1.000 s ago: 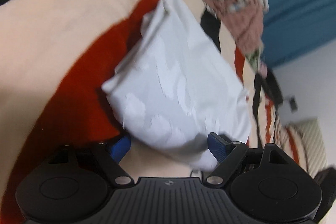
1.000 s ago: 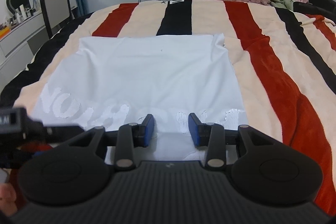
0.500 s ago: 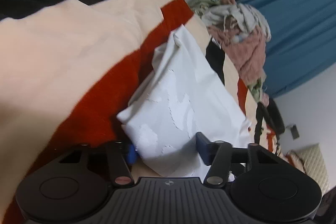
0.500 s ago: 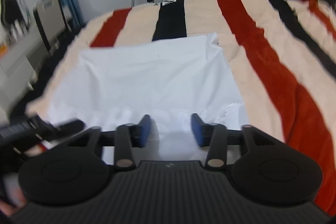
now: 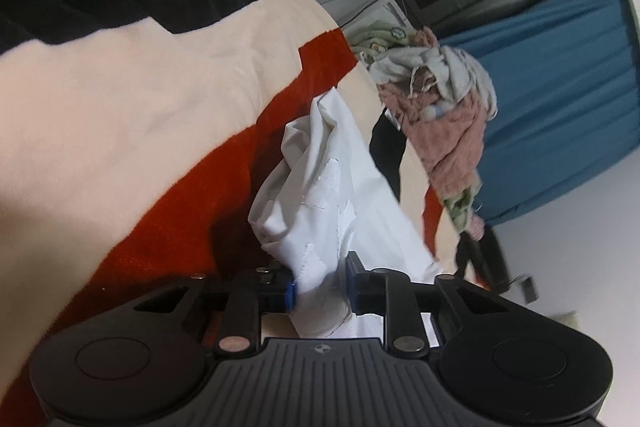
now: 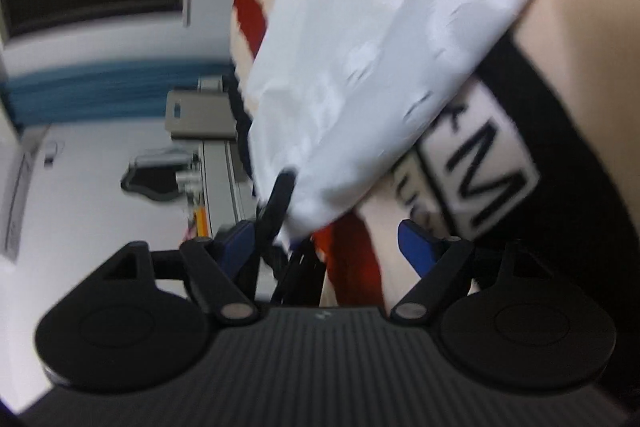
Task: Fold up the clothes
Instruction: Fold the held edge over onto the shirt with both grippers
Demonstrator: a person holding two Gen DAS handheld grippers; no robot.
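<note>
Now the left gripper [image 5: 320,287] has clamped the white garment's [image 5: 320,187] edge — a second ago wide open — lifting it off the striped blanket [image 5: 160,99] for a fold; right gripper [image 6: 326,239] gapes empty.

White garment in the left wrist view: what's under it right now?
Under the white garment the red stripe of the striped blanket shows in shadow; further right the cloth covers the blanket. The left hand-held gripper pinches its near edge.

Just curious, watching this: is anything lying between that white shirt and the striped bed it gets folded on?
Nothing visible. The left gripper has its jaws shut on the white shirt, and the striped blanket beside it looks bare. The clothes pile sits farther back.
</note>
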